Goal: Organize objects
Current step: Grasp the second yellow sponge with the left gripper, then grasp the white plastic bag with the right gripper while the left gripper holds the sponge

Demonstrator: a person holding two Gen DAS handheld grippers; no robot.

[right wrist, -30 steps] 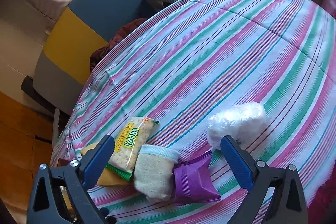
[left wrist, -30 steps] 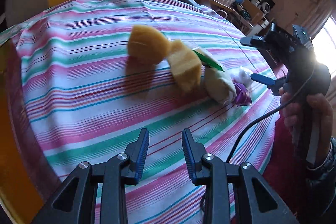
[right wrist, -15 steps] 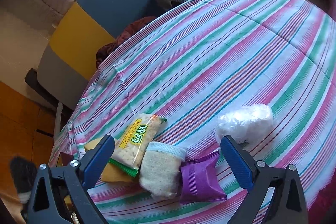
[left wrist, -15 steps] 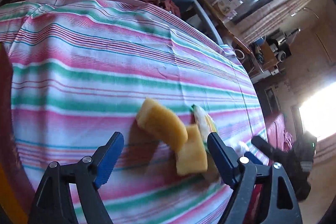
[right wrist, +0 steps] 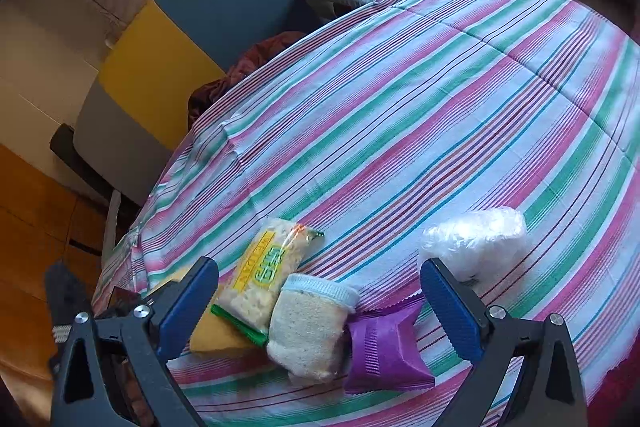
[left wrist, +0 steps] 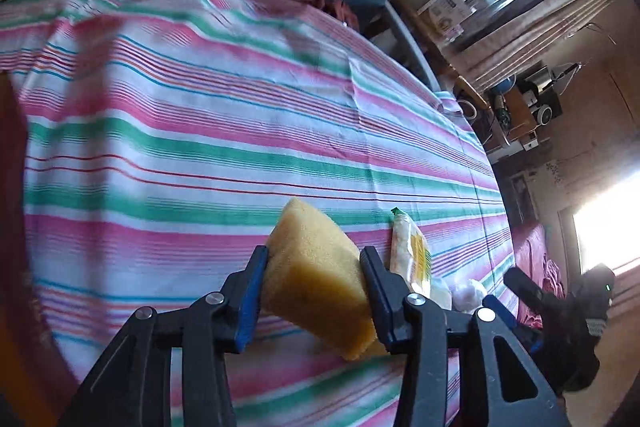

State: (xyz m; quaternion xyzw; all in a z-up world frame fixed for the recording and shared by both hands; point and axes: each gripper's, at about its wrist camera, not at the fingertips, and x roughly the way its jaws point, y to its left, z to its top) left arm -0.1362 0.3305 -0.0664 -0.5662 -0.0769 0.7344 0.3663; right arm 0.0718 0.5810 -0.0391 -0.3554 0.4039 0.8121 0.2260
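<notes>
Now the left gripper (left wrist: 314, 293), wide open half a second ago, clamps the yellow sponge (left wrist: 316, 279) at lower centre, above the striped bench (left wrist: 200, 131). The right gripper (right wrist: 320, 303) hangs open over the snack packet (right wrist: 266, 271), scrubber (right wrist: 310, 327) and purple pouch (right wrist: 384, 347), all unsorted.

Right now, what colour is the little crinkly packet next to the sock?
Purple; the packet beside the sock shows best in the right wrist view.

One readable label
The clear snack packet (right wrist: 267, 271) bears "WEIDAN" on its yellow edge (green characters beside it, too small to read).
</notes>
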